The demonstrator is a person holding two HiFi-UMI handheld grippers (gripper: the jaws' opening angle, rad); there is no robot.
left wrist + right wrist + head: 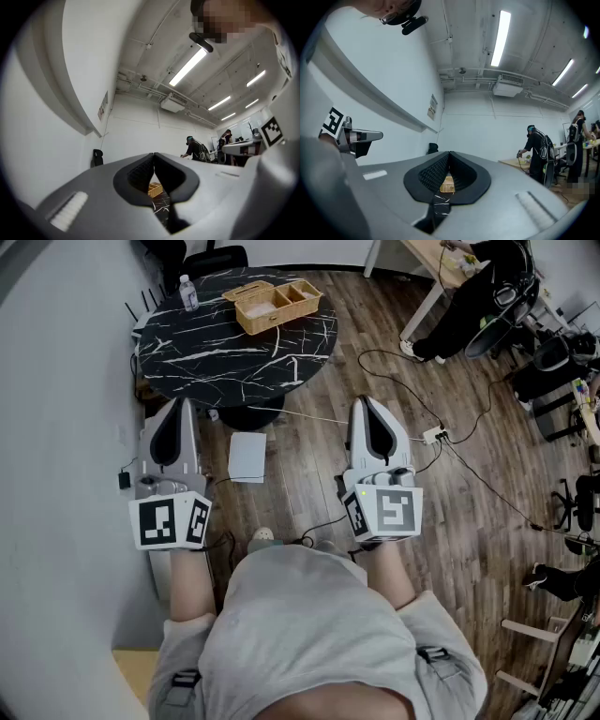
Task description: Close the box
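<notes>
**Both grippers clenched and empty, box open on the table ahead**

- Left gripper [178, 402]: jaws pressed together, tips meeting, nothing gripped. Its own view shows the same [153, 154]. Only a narrow slit is left below the tips.
- Right gripper [364, 401]: jaws likewise closed tip to tip, holding nothing [450, 153].
- Both are held level side by side, close to the person's body, well apart from each other.
- Box [274, 304]: light wood, its inner compartments showing. It sits on the far part of the round black marbled table [234, 357]. It is well ahead of both sets of jaws and touched by neither. It lies ahead and right of the left jaws, ahead and left of the right jaws.
- Each gripper view catches a small part of the box through the slit under the closed tips [156, 189] [447, 184].
- Water bottle [188, 293]: upright on the table, nearly straight ahead of the left jaws, left of the box and a little apart from it.
- White sheet [247, 456]: flat on the wood floor between the two grippers, just behind the level of their tips.
- Cables run over the floor to the right of the right jaws, past a small white power block [433, 435].
</notes>
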